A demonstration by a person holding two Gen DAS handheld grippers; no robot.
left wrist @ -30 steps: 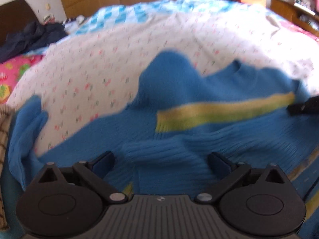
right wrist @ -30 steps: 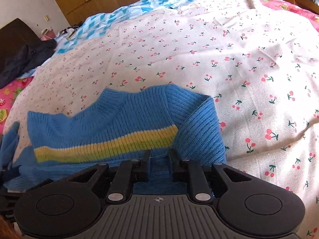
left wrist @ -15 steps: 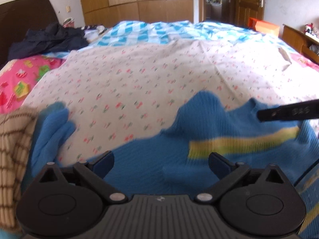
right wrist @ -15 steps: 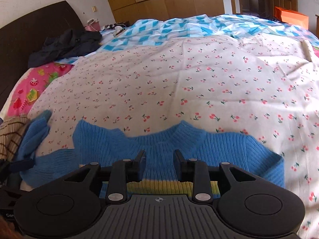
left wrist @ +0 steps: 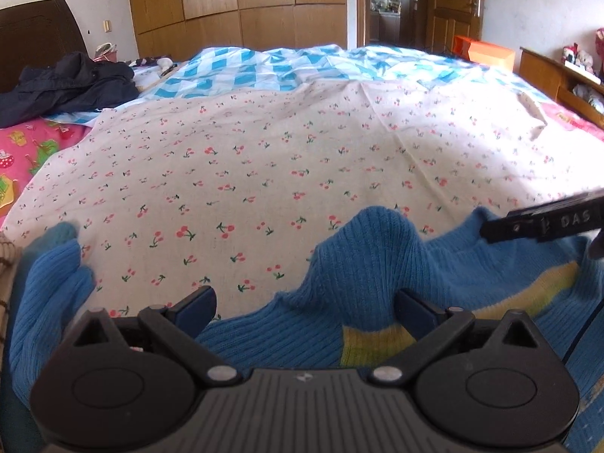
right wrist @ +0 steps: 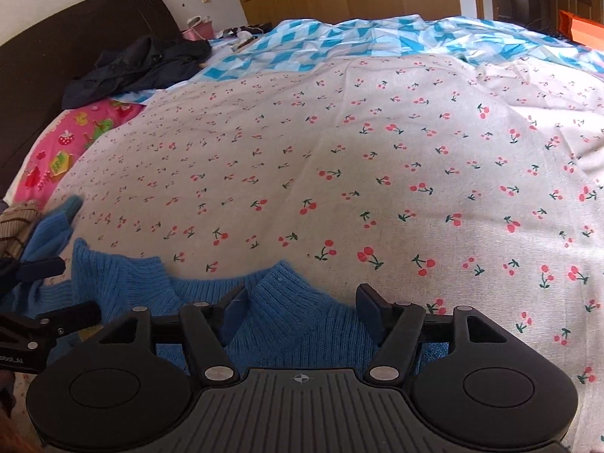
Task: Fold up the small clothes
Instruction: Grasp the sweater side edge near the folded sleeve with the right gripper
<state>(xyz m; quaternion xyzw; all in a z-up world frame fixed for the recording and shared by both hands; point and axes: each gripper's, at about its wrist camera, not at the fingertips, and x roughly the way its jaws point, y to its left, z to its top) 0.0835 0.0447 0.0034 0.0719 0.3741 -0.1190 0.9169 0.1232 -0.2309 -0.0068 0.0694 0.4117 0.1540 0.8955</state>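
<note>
Half a second ago: right gripper (right wrist: 302, 311) fingers close together over the sweater's collar, only a narrow gap. Now spread wide, nothing between the pads but loose knit. A second ago: clamped tight on the blue fabric near the yellow stripe. Also changed: view lifted, more of the room showing past the bed, less of the garment in frame.

Left gripper (left wrist: 304, 309): jaws wide apart, same spread as in both earlier frames, gripping nothing. Blue sweater (left wrist: 381, 264) bunched between and just ahead of the right-hand finger, a rounded hump of ribbed knit rising beyond it; yellow stripe (left wrist: 373, 343) running under that finger and off to the right. Left-hand finger (left wrist: 196, 302) over bare cherry-print sheet (left wrist: 264, 158). Loose blue sleeve (left wrist: 49, 294) well out to the left of the jaws, beside a brown striped cloth (left wrist: 7, 264) at the frame edge. Contact between pads and knit: cannot tell.

In the right wrist view: collar ridge of the sweater (right wrist: 279, 302) lying between the open fingers, body of the garment trailing off to the left of the jaws, toward the other gripper's black finger. Ahead of both jaws, flat sheet, then a blue-and-white checked quilt (right wrist: 339, 41) and a dark jacket (right wrist: 139, 64) by the headboard.
</note>
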